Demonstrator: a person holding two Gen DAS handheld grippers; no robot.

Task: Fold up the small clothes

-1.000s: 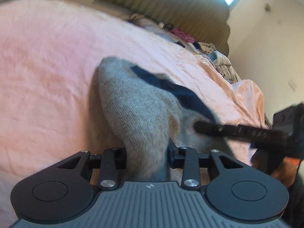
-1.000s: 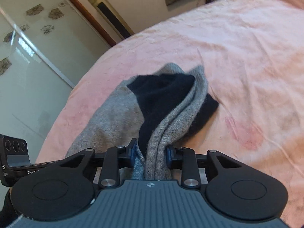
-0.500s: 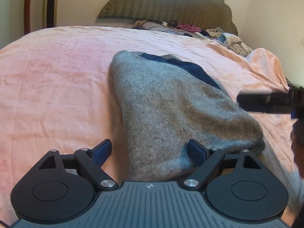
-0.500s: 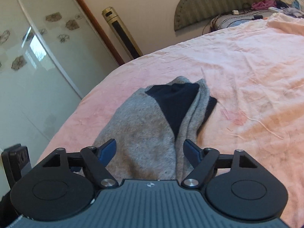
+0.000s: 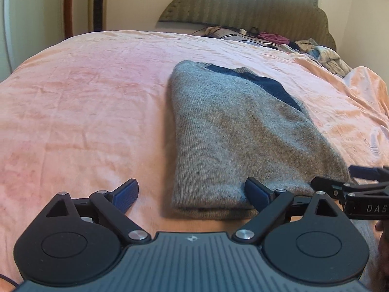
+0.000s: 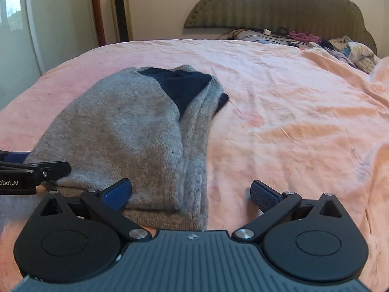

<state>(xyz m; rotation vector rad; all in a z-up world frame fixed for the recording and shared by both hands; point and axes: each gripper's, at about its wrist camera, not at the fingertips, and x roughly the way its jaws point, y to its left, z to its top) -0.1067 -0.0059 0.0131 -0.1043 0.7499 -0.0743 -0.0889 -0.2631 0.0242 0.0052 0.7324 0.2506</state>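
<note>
A small grey knit garment (image 5: 233, 131) with a dark navy part (image 5: 272, 87) lies folded flat on the pink bedspread (image 5: 85, 112). It also shows in the right wrist view (image 6: 126, 131), navy part (image 6: 182, 85) at its far end. My left gripper (image 5: 192, 192) is open and empty, just short of the garment's near edge. My right gripper (image 6: 192, 192) is open and empty at the garment's near right corner. Each gripper shows at the edge of the other's view.
The bedspread (image 6: 291, 121) stretches wide on both sides. A padded headboard (image 5: 243, 2) stands at the far end, with a pile of clothes and cables (image 5: 291, 41) below it. A tower fan (image 6: 120, 9) and glass doors (image 6: 14, 24) are at the left.
Both grippers were shut on the garment's near edge a second ago. They opened, let it drop flat on the bed, and pulled back a little.
</note>
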